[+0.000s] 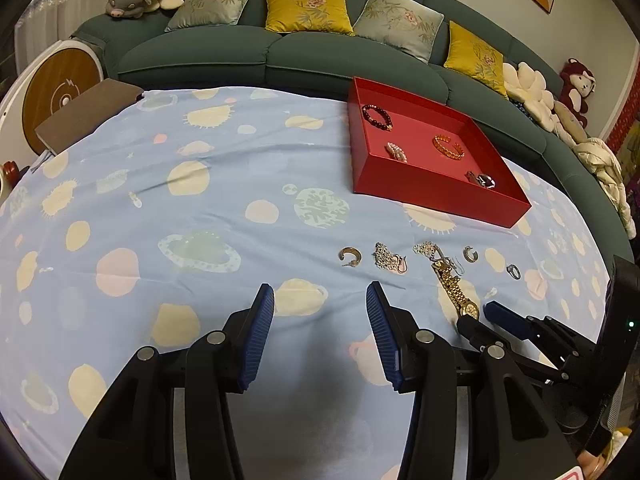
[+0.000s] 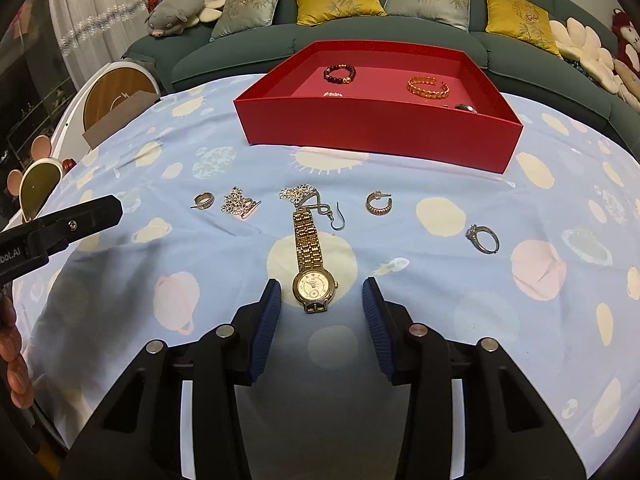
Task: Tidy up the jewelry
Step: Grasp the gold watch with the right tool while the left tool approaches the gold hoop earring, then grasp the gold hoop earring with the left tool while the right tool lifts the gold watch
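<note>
A gold watch [image 2: 310, 256] lies on the blue patterned cloth, its strap pointing away. My right gripper [image 2: 322, 292] is open and low over it, with the watch face between the pads and untouched. Loose in a row beyond are a hoop earring [image 2: 204, 201], a flower earring [image 2: 240, 203], another flower earring [image 2: 298, 194], a second hoop [image 2: 378, 203] and a ring [image 2: 483, 239]. The red tray [image 2: 376, 128] behind holds a dark bead bracelet [image 2: 339, 73], a gold bangle [image 2: 428, 85] and small pieces. My left gripper [image 1: 320, 294] hovers open and empty, left of the watch [image 1: 456, 284].
A green sofa [image 1: 280, 56] with yellow and grey cushions curves behind the table. A brown box [image 1: 88, 114] and a round white device [image 1: 60, 84] stand at the far left edge. A person's hand [image 2: 16, 360] shows at the left edge of the right wrist view.
</note>
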Action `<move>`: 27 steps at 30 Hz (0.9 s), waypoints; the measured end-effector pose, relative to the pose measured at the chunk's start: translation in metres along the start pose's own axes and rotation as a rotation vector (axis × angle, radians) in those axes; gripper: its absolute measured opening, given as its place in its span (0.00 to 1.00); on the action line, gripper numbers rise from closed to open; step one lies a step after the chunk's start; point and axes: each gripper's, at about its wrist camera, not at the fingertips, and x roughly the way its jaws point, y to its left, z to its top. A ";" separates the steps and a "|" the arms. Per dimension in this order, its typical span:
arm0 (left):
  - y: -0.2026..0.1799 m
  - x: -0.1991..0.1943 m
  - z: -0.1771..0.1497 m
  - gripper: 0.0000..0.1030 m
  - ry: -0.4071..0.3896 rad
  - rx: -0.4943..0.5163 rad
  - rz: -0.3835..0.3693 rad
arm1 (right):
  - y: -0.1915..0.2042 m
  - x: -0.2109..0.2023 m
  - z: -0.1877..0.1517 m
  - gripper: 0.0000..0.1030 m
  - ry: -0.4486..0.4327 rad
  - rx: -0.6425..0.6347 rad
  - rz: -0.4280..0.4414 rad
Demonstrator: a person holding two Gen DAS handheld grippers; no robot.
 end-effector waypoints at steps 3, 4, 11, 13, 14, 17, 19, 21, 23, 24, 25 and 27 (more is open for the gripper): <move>0.001 0.000 -0.001 0.45 0.001 0.002 0.000 | 0.002 0.002 0.001 0.36 -0.007 -0.010 -0.004; 0.001 0.000 -0.001 0.45 0.001 0.003 0.000 | 0.002 0.002 0.001 0.33 -0.008 -0.014 -0.005; 0.002 0.004 -0.001 0.45 0.006 0.009 0.001 | 0.008 0.004 0.001 0.23 -0.013 -0.046 -0.025; 0.000 0.005 -0.001 0.45 0.008 0.010 -0.003 | 0.008 0.003 0.001 0.23 -0.013 -0.046 -0.022; 0.000 0.005 -0.001 0.45 0.010 0.010 -0.008 | 0.007 0.003 0.001 0.23 -0.013 -0.041 -0.019; -0.002 0.009 -0.001 0.45 0.018 0.008 -0.020 | 0.004 -0.002 0.000 0.23 -0.017 -0.027 -0.014; -0.005 0.011 -0.001 0.45 0.023 0.008 -0.028 | 0.002 -0.007 0.001 0.23 -0.026 -0.016 -0.009; -0.008 0.013 -0.001 0.45 0.025 0.008 -0.042 | -0.002 -0.015 0.002 0.23 -0.033 0.001 0.002; -0.011 0.015 -0.001 0.45 0.027 0.011 -0.046 | -0.007 -0.021 0.003 0.23 -0.035 0.022 0.007; -0.014 0.017 0.000 0.45 0.028 0.014 -0.048 | -0.009 -0.024 0.002 0.23 -0.037 0.028 0.007; -0.015 0.019 0.000 0.45 0.029 0.015 -0.049 | -0.012 -0.028 0.002 0.23 -0.041 0.033 0.007; -0.019 0.022 0.000 0.45 0.031 0.020 -0.057 | -0.017 -0.034 0.001 0.23 -0.047 0.043 0.011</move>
